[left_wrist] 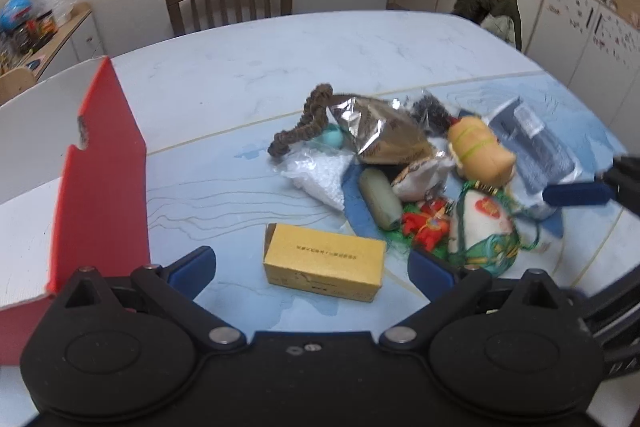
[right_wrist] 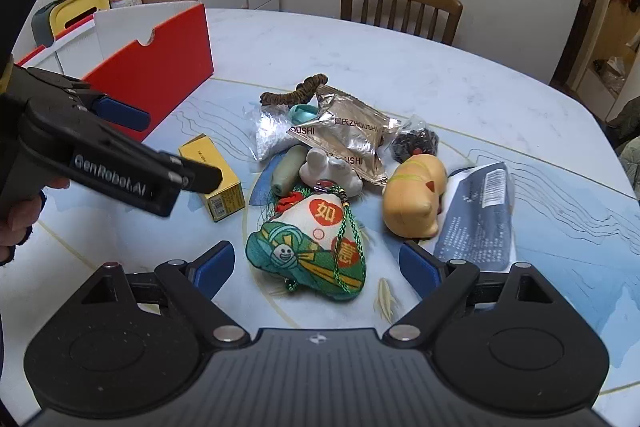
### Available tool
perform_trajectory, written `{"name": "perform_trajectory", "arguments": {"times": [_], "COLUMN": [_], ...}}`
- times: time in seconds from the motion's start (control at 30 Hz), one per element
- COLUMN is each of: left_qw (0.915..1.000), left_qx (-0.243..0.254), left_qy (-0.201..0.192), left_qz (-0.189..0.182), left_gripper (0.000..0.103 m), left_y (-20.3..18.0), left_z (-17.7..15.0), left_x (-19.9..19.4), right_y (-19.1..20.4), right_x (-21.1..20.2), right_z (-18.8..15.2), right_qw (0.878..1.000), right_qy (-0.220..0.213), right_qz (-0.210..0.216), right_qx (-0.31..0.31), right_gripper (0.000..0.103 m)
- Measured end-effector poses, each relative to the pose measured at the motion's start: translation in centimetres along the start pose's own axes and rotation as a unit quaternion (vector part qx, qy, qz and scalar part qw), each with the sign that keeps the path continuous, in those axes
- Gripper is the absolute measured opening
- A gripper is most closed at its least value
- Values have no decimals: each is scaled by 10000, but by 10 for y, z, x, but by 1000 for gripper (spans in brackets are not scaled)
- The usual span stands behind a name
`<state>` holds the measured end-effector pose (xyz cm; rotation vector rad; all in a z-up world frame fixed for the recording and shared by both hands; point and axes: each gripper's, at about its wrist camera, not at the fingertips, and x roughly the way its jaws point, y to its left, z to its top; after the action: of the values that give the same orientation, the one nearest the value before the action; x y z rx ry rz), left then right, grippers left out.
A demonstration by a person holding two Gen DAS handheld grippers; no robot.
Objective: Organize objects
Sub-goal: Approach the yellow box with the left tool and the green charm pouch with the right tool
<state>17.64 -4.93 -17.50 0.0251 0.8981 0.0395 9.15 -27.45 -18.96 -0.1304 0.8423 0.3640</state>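
Though flat, yellow box (left_wrist: 323, 268) crosswise.

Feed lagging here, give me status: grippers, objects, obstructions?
Left gripper open over yellow cardboard box. Right gripper open over green embroidered pouch. Nothing held, nothing blocking.

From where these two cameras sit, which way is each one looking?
Left wrist view: rides on the left tongs, angled down at the yellow box between its open blue fingers; the red bin stands at its left, one right finger at its right edge.
Right wrist view: rides on the right tongs, angled down at the green pouch; the left tongs and a hand show.
Shared: the yellow box, pouch, bin, foil packet, wooden chair.
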Motion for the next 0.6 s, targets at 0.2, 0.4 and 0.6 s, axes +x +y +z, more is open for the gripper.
{"name": "perform_trajectory", "arguments": {"times": [0.2, 0.4, 0.6], "left_qw": [9998, 9992, 9985], "left_qx": [170, 376, 510], "left_qy": [4, -22, -83], "left_qz": [135, 108, 168], "left_gripper": [99, 86, 70], "left_y": [0, -7, -15], "left_z": [-1, -3, -4], "left_x": [12, 18, 17], "right_y": [-4, -6, -2], "right_x": [19, 31, 31], "right_z": [3, 2, 3], "right_qw": [9998, 9996, 9996], "right_qy": [100, 217, 202], "right_qz": [152, 153, 144], "right_qx": [11, 134, 101], "right_gripper": [90, 80, 74]}}
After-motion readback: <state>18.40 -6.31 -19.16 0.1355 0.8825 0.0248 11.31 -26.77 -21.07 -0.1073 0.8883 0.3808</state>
